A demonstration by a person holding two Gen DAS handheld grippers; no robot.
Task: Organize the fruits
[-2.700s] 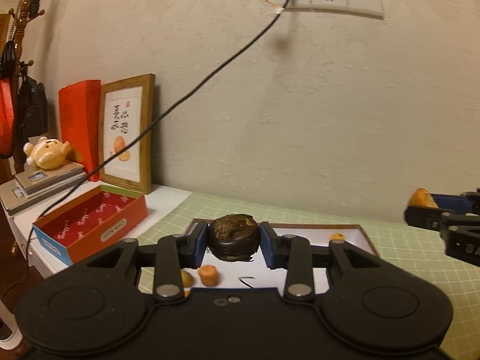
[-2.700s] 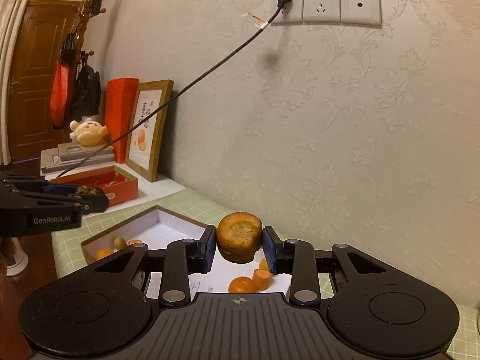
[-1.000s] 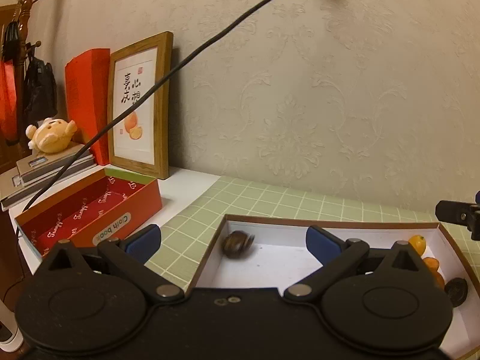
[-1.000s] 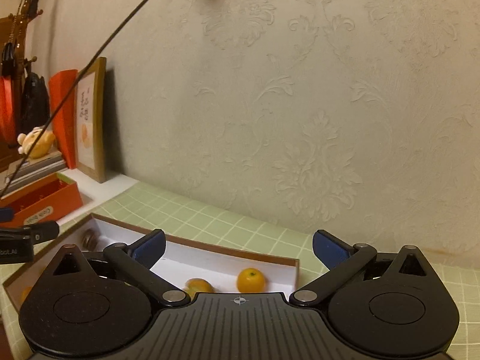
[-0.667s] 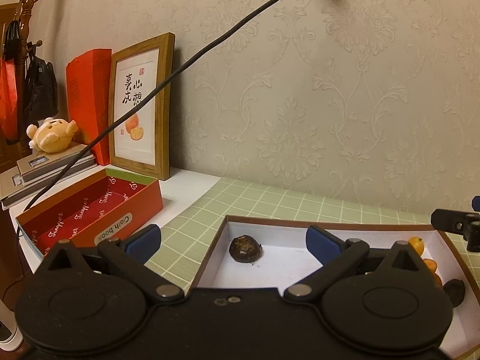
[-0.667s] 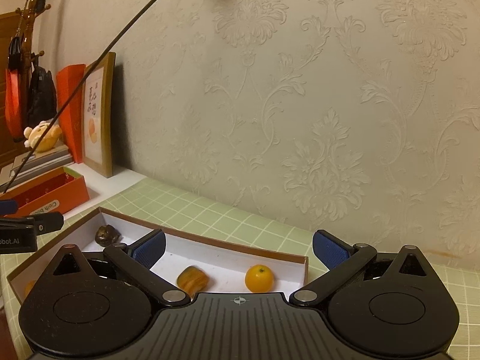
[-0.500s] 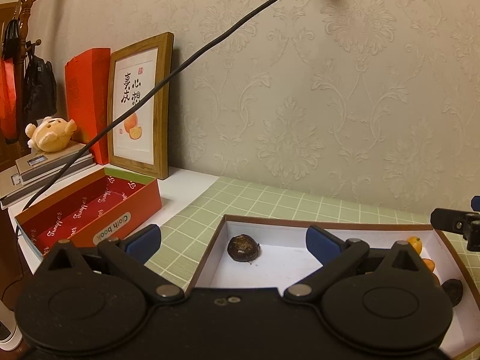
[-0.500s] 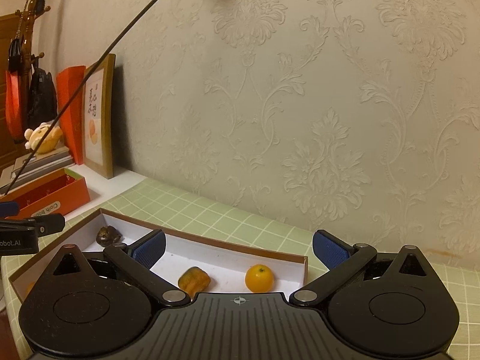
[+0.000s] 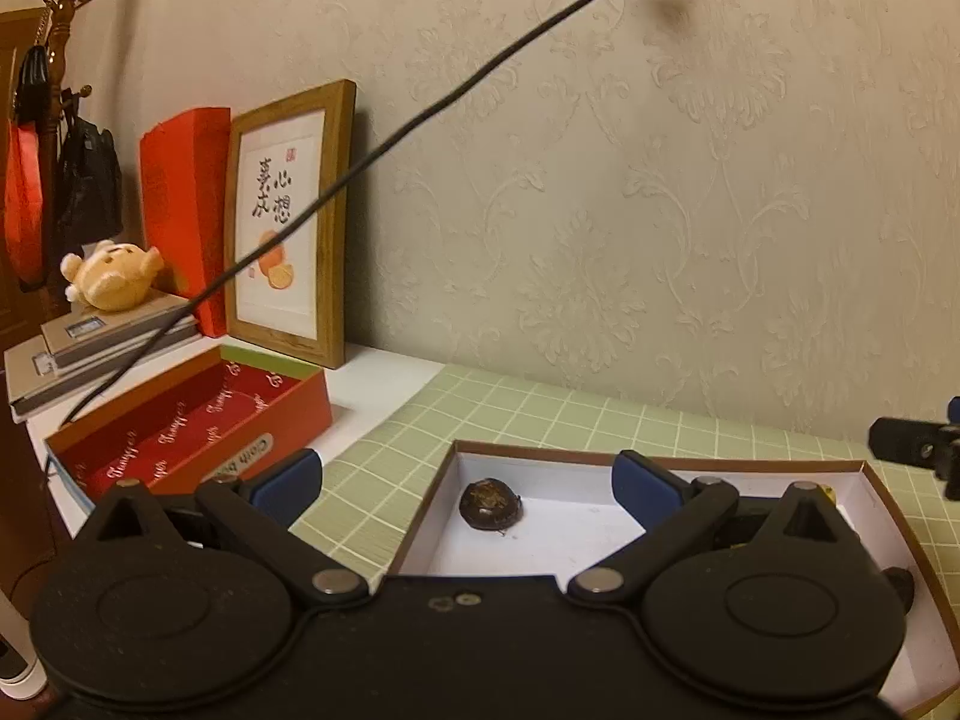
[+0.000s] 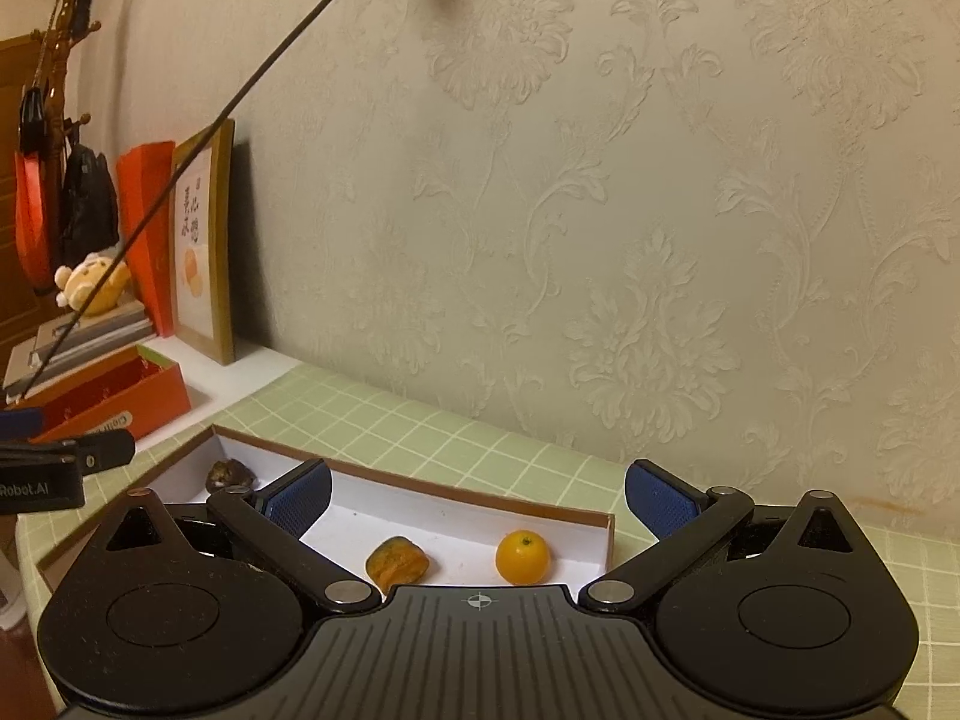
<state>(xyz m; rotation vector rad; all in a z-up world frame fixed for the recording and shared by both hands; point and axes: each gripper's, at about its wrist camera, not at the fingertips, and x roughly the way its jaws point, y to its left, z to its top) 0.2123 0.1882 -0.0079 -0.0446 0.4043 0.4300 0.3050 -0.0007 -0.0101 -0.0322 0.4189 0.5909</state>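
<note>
The white-lined box (image 9: 441,501) lay lengthwise left to right on the table (image 9: 540,414). A dark fruit (image 9: 489,503) sat at its left end, a brownish piece (image 10: 396,563) and, apparently, a small orange (image 10: 522,556) toward its right. Both the left gripper (image 9: 465,480) and the right gripper (image 10: 477,492) had their fingers spread, empty.

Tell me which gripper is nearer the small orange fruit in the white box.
Right. The right gripper hangs open just above the small orange fruit. The left gripper is open at the box's far end, over the dark fruit.
</note>
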